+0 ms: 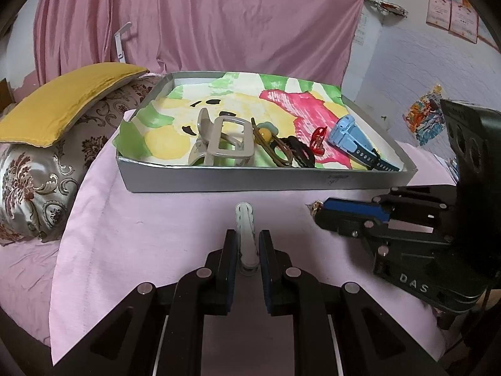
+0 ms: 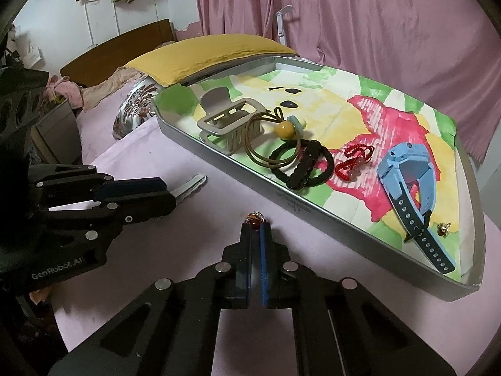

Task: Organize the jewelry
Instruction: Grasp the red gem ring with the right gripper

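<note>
A shallow grey tray [image 1: 219,182] lined with painted paper lies on the pink bedcover. In it are a beige claw clip [image 2: 225,119], a hair tie with a yellow bead [image 2: 283,130], black hair ties [image 2: 300,166], a red ornament [image 2: 353,159], a blue watch [image 2: 407,172] and a small gold earring [image 2: 443,228]. In front of the tray, my left gripper [image 1: 247,235] is shut on a white hair clip [image 1: 245,219] that sticks out forward. My right gripper [image 2: 256,227] is shut on a small gold and red ornament [image 2: 255,218] at its tips, low over the cover.
A yellow cushion [image 1: 62,103] rests on a patterned pillow [image 1: 37,188] left of the tray. A pink curtain [image 1: 203,15] hangs behind. A wooden headboard [image 2: 119,50] stands at the far left in the right wrist view. Both grippers are side by side near the tray's front wall.
</note>
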Demonstrator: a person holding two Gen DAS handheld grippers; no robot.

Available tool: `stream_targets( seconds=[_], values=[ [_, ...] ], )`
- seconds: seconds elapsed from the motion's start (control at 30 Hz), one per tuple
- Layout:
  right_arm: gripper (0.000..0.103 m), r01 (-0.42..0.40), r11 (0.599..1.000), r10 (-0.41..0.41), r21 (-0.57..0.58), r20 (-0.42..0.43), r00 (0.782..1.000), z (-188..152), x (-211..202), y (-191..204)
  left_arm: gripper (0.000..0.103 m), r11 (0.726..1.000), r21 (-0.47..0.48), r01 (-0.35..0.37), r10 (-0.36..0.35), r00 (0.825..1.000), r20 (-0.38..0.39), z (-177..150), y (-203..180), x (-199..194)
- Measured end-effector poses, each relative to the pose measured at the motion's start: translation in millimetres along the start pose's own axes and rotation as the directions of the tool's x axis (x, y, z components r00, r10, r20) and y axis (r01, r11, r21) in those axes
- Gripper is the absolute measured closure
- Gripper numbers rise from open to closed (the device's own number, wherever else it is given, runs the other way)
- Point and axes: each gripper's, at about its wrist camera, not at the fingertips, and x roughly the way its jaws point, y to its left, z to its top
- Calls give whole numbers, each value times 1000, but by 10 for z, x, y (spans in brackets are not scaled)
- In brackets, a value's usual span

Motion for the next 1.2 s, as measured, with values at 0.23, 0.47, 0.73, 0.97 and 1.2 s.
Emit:
stream_targets(
  seconds=[0.23,0.47,0.73,0.97,1.2],
  values=[
    [99,-4,1000,4,11,11,1000,-20,-30,-28,92,1000,19,20,-21,1000,19,-23,-72,-24],
    [98,-16,1000,16,-10,-5,1000,-13,12,18,92,999,31,17,-17,1000,-5,-46,-78,-7],
    [97,-22,1000,22,-4,-5,1000,11,10,9,92,998,63,21,-19,1000,-25,-68,-98,-43],
    [95,-25,1000,25,-7,-5,1000,27,38,8,88,997,75,30,-26,998,-57,-93,-95,-41],
    [88,-10,1000,10,-6,-4,1000,68,74,19,88,996,84,28,-23,998,-62,-103,-98,-38]
  ],
)
